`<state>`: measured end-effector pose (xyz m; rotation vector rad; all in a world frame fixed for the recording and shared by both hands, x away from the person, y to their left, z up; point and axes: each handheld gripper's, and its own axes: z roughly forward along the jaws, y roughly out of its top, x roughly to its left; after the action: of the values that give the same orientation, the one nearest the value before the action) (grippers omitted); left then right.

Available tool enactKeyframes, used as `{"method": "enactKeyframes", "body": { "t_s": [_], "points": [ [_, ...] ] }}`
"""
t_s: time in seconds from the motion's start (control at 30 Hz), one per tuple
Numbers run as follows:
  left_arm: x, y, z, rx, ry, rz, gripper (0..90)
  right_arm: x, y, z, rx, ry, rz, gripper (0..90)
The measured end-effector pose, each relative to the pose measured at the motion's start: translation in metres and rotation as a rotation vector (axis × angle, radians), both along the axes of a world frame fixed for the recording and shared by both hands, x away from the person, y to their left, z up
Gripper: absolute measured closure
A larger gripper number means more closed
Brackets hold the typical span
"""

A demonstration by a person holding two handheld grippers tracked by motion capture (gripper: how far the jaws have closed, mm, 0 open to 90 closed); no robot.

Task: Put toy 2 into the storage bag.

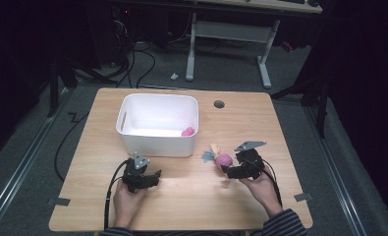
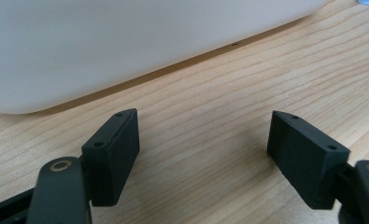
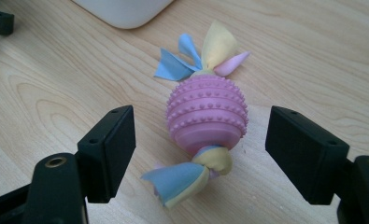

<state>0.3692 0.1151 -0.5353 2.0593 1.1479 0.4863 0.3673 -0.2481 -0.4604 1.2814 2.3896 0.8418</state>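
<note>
A pink studded ball toy (image 3: 207, 114) with pastel fabric tufts at both ends lies on the wooden surface (image 1: 191, 196), just right of the white bin's (image 1: 157, 142) front right corner; its long axis runs from tuft to tuft, in the right gripper view one tuft of blue, yellow and pink strips pointing away toward the bin and the other blue and yellow tuft pointing back toward the camera; in the high view the axis slants from the right gripper (image 1: 229, 171) up and left. The right gripper is released, its 2 jaws spread wide on either side of the toy and apart from it. The left gripper (image 1: 154, 177) is also released, jaws wide over bare wood just before the bin's front wall. A second pink object (image 1: 188, 131) sits in the bin's right front corner. The surface is light wood with a round grommet hole (image 1: 219, 104) near the far edge; beyond it are grey floor, loose black cables (image 1: 137, 64) and a white desk frame (image 1: 231, 37); the room's sides are dark.
</note>
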Motion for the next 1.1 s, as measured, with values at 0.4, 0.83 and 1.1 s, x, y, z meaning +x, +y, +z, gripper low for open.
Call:
{"method": "enactKeyframes", "body": {
  "t_s": [0.4, 0.83, 1.1],
  "points": [
    [0.0, 0.0, 0.0, -0.005, 0.002, -0.003, 25.2, 0.02, 0.007, -0.012, -0.039, 0.063, -0.023, 23.9],
    [0.0, 0.001, 0.0, -0.008, 0.004, -0.01, 24.0, 0.028, 0.012, -0.024, -0.03, 0.155, 0.007, 33.4],
    [0.0, 0.0, 0.0, -0.003, 0.003, -0.009, 23.7, 0.021, 0.008, -0.013, -0.06, 0.131, 0.028, 35.5]
  ]
}}
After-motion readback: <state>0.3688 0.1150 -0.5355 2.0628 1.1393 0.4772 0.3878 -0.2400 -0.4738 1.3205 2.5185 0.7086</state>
